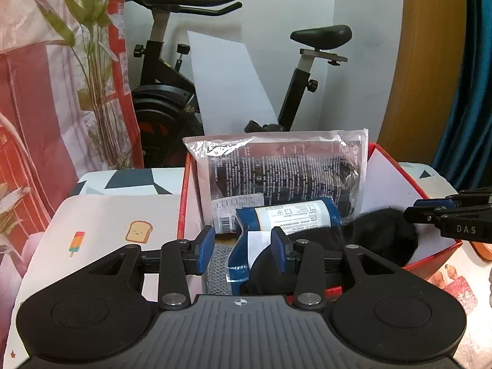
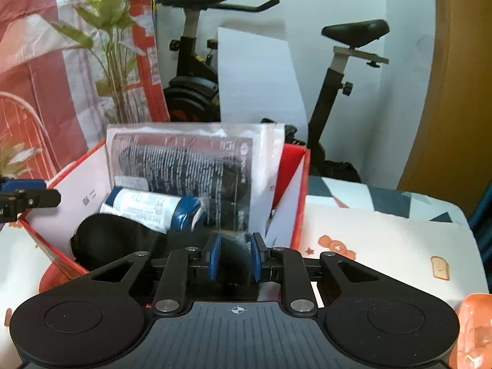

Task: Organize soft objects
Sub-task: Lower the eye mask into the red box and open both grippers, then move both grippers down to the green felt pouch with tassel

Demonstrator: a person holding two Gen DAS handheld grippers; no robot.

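The left tongs (image 1: 243, 253) hang open over the red box (image 1: 436, 256), nothing pressed between the pads, likely just after a drop. Inside, left to right: 1 clear packet (image 1: 276, 166) propped upright on the back wall, 1 blue roll (image 1: 292, 216) and 1 black soft item (image 1: 381, 233) lying before it. The right tongs (image 2: 235, 256) stand narrowly parted over that black item, gripping nothing.

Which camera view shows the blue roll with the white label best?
The left wrist view. There the blue roll lies sharp and near the centre in the red box, its label facing the camera, just beyond the left tongs. In the right wrist view the roll is blurred and its label is harder to read.
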